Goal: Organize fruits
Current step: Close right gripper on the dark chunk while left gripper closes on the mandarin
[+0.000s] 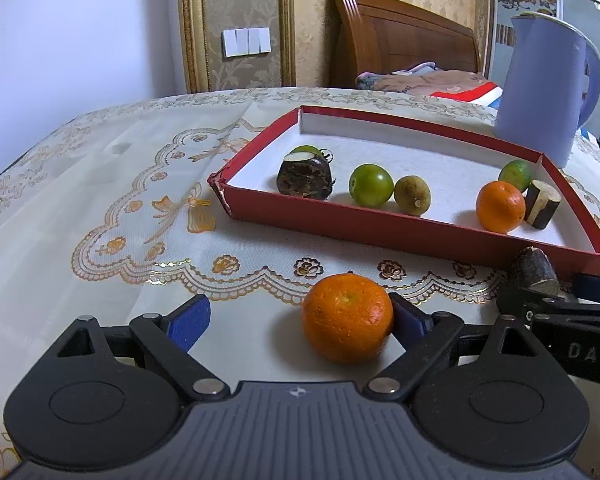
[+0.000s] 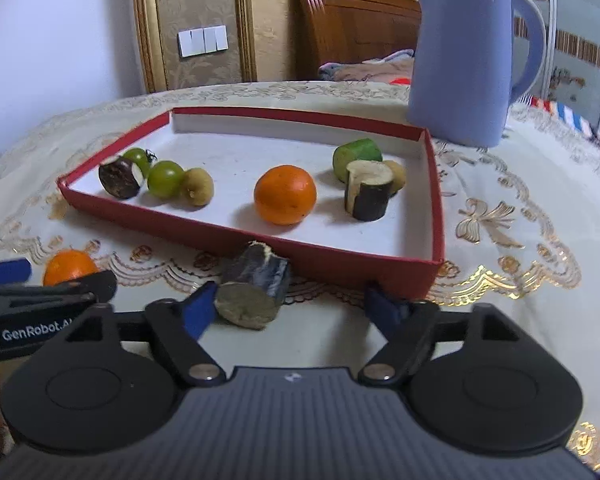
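A red tray (image 1: 380,226) with a white inside sits on the tablecloth; it also shows in the right wrist view (image 2: 204,229). It holds an orange (image 1: 500,206), green fruits (image 1: 371,184), a brown fruit (image 1: 412,195) and dark sugarcane pieces (image 1: 306,176). My left gripper (image 1: 300,320) is open on the table, with a loose orange (image 1: 347,317) between its fingers, against the right pad. My right gripper (image 2: 292,308) is open, with a dark sugarcane piece (image 2: 254,292) lying between its fingers, by the left pad, just before the tray's front wall.
A tall blue jug (image 1: 544,84) stands behind the tray's right end, also seen in the right wrist view (image 2: 460,56). A wooden headboard (image 1: 400,36) and bedding lie beyond the table. The two grippers sit side by side in front of the tray.
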`<state>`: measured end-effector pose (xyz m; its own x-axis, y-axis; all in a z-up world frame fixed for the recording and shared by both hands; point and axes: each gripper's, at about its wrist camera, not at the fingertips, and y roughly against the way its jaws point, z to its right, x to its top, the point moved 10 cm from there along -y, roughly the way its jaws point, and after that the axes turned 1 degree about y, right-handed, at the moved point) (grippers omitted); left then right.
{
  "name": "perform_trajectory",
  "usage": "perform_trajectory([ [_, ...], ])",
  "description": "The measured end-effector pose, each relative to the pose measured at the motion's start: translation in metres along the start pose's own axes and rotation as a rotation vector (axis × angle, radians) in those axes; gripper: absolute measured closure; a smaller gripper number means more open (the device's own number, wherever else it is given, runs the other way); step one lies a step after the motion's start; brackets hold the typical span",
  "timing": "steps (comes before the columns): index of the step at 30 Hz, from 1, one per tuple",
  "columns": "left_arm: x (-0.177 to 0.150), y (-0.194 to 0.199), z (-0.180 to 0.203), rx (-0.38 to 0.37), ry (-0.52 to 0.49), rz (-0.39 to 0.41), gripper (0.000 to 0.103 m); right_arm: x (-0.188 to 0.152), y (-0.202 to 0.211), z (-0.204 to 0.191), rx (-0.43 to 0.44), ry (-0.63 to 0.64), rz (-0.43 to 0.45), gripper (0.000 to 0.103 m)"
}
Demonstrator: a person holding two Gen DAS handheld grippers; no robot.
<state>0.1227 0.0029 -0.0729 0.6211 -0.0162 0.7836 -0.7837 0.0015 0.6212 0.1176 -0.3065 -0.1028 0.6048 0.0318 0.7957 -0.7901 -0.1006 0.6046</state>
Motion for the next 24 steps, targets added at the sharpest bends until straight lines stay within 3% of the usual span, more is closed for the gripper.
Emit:
perform_trajectory([
  [6, 0.0, 0.004, 0.01, -0.014, -0.059, 0.017, 0.01, 0.001, 0.002, 0.003, -0.003, -0.002, 0.008, 0.035],
  [8, 0.0, 0.004, 0.01, -0.021, -0.06, 0.014, 0.015, 0.001, 0.003, 0.002, 0.017, 0.002, 0.013, 0.05],
  [12, 0.0, 0.006, 0.01, -0.032, -0.055, 0.02, 0.03, 0.001, 0.005, -0.009, 0.055, 0.043, 0.024, 0.068],
  [16, 0.0, 0.008, 0.015, -0.056, -0.077, 0.027, 0.044, 0.002, 0.005, -0.01, 0.061, 0.042, 0.024, 0.068],
  [19, -0.001, 0.01, 0.019, -0.094, -0.089, 0.027, 0.061, 0.002, 0.005, -0.009, 0.068, 0.038, 0.025, 0.068],
  [24, -0.001, 0.01, 0.021, -0.091, -0.099, 0.033, 0.061, 0.001, 0.007, -0.009, 0.072, 0.035, 0.029, 0.068],
])
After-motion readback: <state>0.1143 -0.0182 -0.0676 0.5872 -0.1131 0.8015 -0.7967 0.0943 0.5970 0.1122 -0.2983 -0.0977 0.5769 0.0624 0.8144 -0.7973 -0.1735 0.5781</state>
